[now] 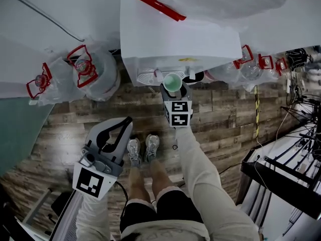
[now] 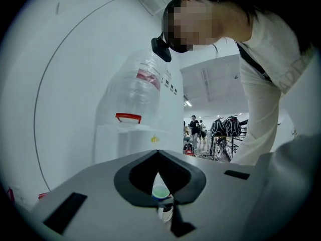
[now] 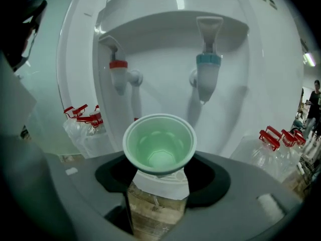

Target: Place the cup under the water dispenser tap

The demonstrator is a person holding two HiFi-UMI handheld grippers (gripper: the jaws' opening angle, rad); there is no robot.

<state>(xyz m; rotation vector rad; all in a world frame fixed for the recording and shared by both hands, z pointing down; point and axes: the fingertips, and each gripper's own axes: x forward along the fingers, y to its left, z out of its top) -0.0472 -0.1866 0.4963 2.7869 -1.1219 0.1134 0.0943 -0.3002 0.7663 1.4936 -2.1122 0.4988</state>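
The wood-plank floor (image 1: 75,129) fills the middle of the head view, and the boxy white water dispenser (image 1: 180,39) stands on it at 12 o'clock. An upturned clear plastic bottle with a red handle (image 1: 160,4) sits on top of the dispenser. More clear plastic water bottles with red handles (image 1: 93,72) lie on the floor at 10 o'clock and at 2 o'clock.

The person's legs and pale sneakers (image 1: 143,149) are at 6 o'clock. At 8 o'clock is the grey left gripper (image 1: 128,121), well apart from the dispenser. Its dark jaws meet at the tips and nothing is between them (image 2: 159,177).

The grey right gripper (image 1: 173,88) reaches to the dispenser's front at 12 o'clock. Its jaws stand wide and are closed round the pale green plastic cup with a white rim (image 1: 172,83), which is upright and empty.

In the right gripper view the cup (image 3: 159,144) is held in front of the dispenser's recess (image 3: 165,54), lower than both taps. The red-collared tap (image 3: 119,77) is at 11 o'clock from it and the blue-collared tap (image 3: 207,77) at 1 o'clock, so the cup sits between the two, directly under neither. In the head view a round white drip grille (image 1: 149,77) shows at 9 o'clock, just beside the cup
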